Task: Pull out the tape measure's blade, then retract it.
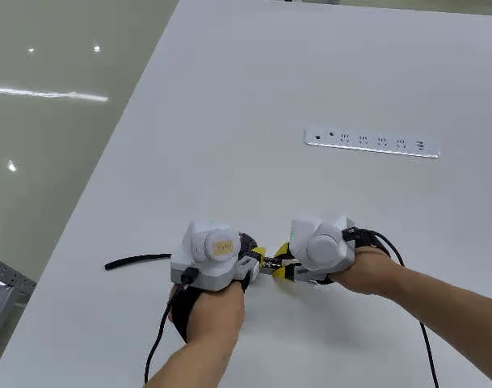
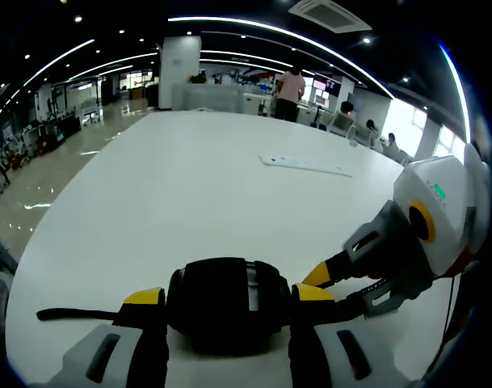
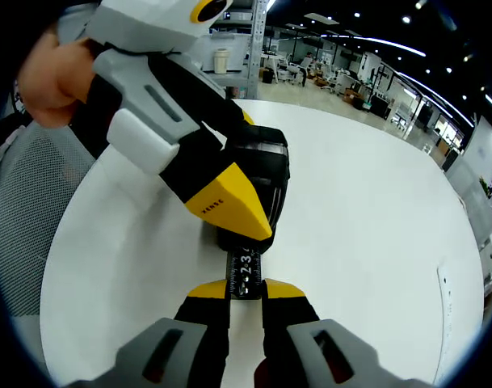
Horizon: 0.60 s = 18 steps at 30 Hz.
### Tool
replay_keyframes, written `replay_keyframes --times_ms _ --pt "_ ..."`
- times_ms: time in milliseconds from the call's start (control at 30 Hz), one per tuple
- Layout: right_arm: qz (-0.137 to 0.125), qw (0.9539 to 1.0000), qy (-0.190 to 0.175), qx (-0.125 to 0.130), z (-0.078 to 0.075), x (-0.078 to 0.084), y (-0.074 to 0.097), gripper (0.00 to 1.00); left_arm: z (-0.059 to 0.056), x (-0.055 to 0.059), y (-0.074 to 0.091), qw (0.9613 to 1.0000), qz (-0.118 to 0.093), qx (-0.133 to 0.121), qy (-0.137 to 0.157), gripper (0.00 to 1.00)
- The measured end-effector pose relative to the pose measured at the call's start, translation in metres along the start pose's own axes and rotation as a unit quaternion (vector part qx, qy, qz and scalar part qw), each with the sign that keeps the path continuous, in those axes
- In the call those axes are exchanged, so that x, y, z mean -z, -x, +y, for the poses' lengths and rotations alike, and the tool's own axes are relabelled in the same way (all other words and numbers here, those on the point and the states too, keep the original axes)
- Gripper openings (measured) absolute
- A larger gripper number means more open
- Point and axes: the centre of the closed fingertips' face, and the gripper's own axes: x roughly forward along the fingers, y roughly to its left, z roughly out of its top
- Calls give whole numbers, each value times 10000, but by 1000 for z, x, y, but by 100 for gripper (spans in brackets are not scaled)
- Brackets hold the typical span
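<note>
In the head view, most of the tape measure (image 3: pixel 275 174) is covered by the two gripper bodies, and only small black and yellow parts can be seen between them. At the far left, one black strap (image 1: pixel 136 260) lies flat on the white table (image 1: pixel 254 97); its join with the case is hidden behind a jaw.

Next comes the left gripper (image 2: pixel 229 296), which is held by one hand (image 1: pixel 213 311). Its two yellow-tipped jaws are set against both sides of the black case, so the case is gripped between them, and the lower part of the case is cut off by them in the left gripper view.

One tape measure is counted, lying on the table between the two grippers. A short piece of the blade (image 3: pixel 246 265) comes out of the case towards the right gripper (image 3: pixel 246 293). The figures 2 and 3 can be read on it, but its end is hidden between the jaws. The jaws of the right gripper are pressed together on the blade, just beside the case. This gripper is held by a second hand (image 1: pixel 371 271).

Further right and well apart, one white power strip (image 1: pixel 371 142) lies on the table. A few people far behind the table are too small to be made out.
</note>
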Motion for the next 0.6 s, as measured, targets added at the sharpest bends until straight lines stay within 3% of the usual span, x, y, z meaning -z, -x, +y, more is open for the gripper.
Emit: replay_keyframes --times_ms 600 --pt "-181 9998 -70 46 -1 -8 -6 15 0 0 0 10000 -32 25 -37 56"
